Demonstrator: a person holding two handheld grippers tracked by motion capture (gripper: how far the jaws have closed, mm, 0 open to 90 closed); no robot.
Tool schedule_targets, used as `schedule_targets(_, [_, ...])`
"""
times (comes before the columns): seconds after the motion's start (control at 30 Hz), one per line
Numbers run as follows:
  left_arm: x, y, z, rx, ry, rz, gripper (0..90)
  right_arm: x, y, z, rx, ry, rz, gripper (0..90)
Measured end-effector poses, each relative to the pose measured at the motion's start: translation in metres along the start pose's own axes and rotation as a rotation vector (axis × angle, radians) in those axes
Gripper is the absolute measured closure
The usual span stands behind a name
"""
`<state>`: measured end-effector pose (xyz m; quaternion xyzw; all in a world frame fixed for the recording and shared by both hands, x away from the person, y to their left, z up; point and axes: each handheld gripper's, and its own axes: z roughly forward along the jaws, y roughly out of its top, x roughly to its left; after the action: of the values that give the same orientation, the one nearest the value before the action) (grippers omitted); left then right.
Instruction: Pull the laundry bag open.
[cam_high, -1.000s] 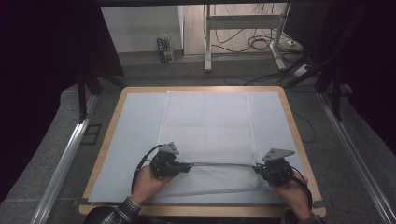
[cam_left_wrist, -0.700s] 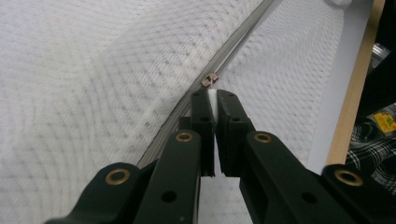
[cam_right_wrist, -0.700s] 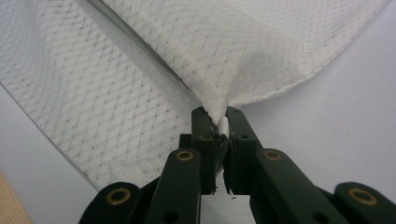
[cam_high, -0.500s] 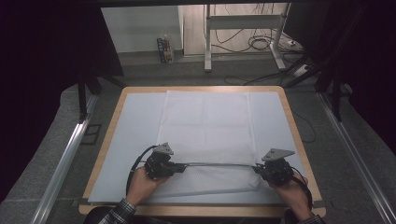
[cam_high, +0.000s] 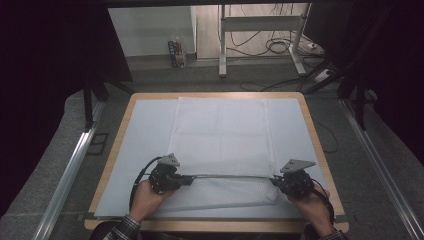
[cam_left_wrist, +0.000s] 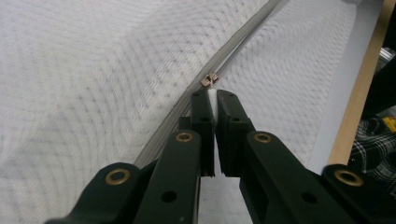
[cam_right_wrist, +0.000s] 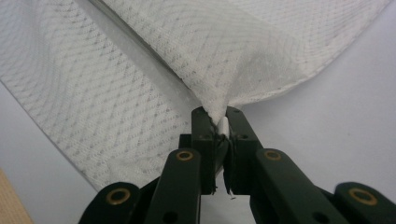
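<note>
The white cloth (cam_high: 222, 142) lies spread flat over the middle of the bench (cam_high: 310, 125), reaching from the far edge almost to the near one, and you have both claws on its near part. Its weave is dimpled, a fine dotted waffle pattern, and faint fold creases cross it. A pale blue-grey sheet (cam_high: 145, 130) covers the bench top under the cloth, framed by a light wooden rim. Around the bench runs grey carpeted floor (cam_high: 65, 135), with metal rails (cam_high: 67, 175) at both sides, a white-legged stand (cam_high: 260, 35) and loose cables beyond the far edge, and dark curtains left and right.

A grey zipper line (cam_high: 230, 176) runs across the cloth's near part, pulled straight between your two claws. Your left claw (cam_high: 187, 179) sits at its left end; in the left gripper view the left claw (cam_left_wrist: 214, 100) has its jaws drawn together on a thin white strip of the cloth (cam_left_wrist: 93, 70), right beside the zipper (cam_left_wrist: 233, 44), with the small metal zipper pull (cam_left_wrist: 208, 80) just past the tips. Your right claw (cam_high: 274, 181) sits at the right end; in the right gripper view the right claw (cam_right_wrist: 217, 116) is clamped on a bunched corner of the cloth (cam_right_wrist: 224, 46), which rises off the sheet (cam_right_wrist: 345, 107) into a peak.
</note>
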<state>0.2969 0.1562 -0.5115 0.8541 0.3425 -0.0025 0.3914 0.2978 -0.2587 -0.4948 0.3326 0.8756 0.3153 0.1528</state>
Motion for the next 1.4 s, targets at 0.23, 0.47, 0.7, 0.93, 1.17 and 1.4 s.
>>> schedule_targets(0.23, [0.0,-0.003,-0.004,0.0,0.006,-0.001,87.5,0.001,0.0,0.0,0.002,0.002,-0.004,83.5])
schedule_targets(0.47, [0.004,-0.009,-0.011,-0.005,0.025,-0.014,87.5,0.001,0.0,0.001,0.005,0.001,-0.003,83.6])
schedule_targets(0.7, [0.008,-0.017,-0.018,-0.012,0.044,-0.041,87.5,0.001,0.0,0.001,0.008,-0.005,-0.002,83.6])
schedule_targets(0.93, [0.01,-0.022,-0.022,-0.018,0.045,-0.057,87.5,0.001,0.0,0.001,0.007,-0.003,0.002,83.6])
schedule_targets(1.17, [0.012,-0.026,-0.026,-0.018,0.062,-0.065,87.5,0.0,0.0,0.001,0.009,-0.004,0.0,83.6])
schedule_targets(1.4, [0.015,-0.031,-0.032,-0.029,0.067,-0.081,87.5,0.0,0.0,0.001,0.009,-0.003,0.0,83.6])
